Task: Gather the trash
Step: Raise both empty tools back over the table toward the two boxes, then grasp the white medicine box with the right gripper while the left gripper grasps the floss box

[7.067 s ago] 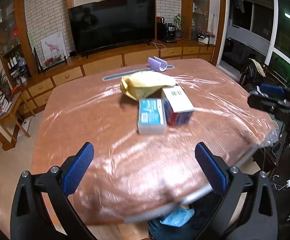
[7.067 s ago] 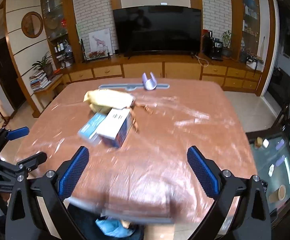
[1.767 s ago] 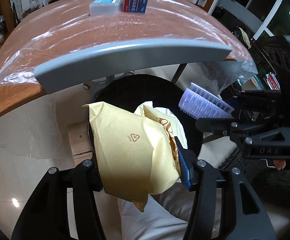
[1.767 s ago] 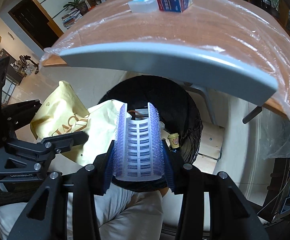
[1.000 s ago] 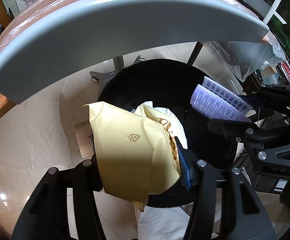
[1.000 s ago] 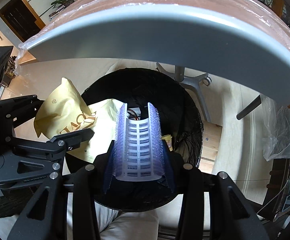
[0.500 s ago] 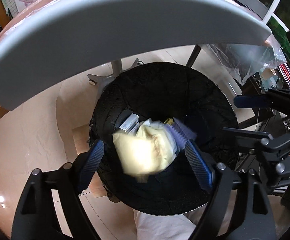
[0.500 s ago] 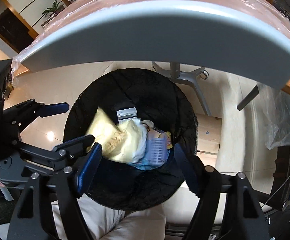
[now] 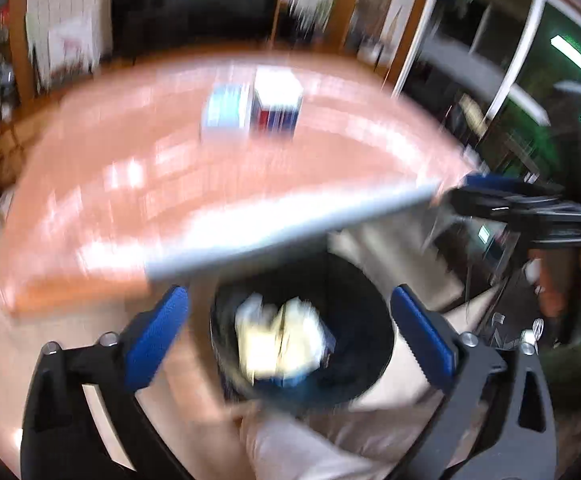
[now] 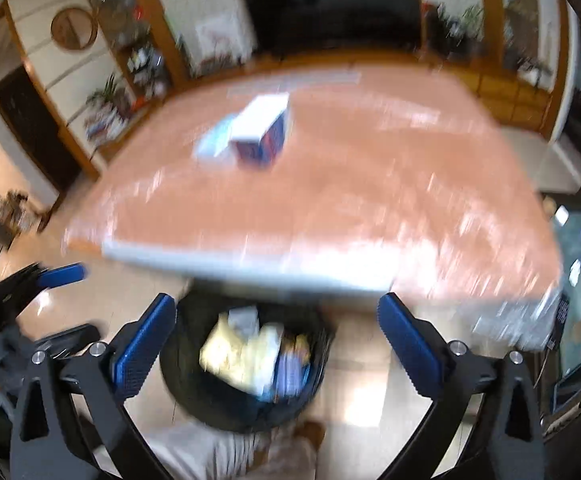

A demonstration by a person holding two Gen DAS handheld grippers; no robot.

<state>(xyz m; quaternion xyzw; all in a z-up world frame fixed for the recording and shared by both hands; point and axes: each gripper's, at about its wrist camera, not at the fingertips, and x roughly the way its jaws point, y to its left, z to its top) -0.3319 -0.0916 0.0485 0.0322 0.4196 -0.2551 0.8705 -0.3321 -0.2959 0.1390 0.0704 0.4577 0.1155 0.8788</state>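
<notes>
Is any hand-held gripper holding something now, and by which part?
Nothing is held. The left hand-held gripper and the right are open; the trash lies in the bin.

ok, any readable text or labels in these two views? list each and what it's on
None readable; both views are motion-blurred.
Red-and-blue box: print on its front, too blurred to read.
Light-blue box: label smeared, unreadable.
Yellow bag in the bin: any marking is too blurred to tell.
Tongs: no lettering legible.
</notes>
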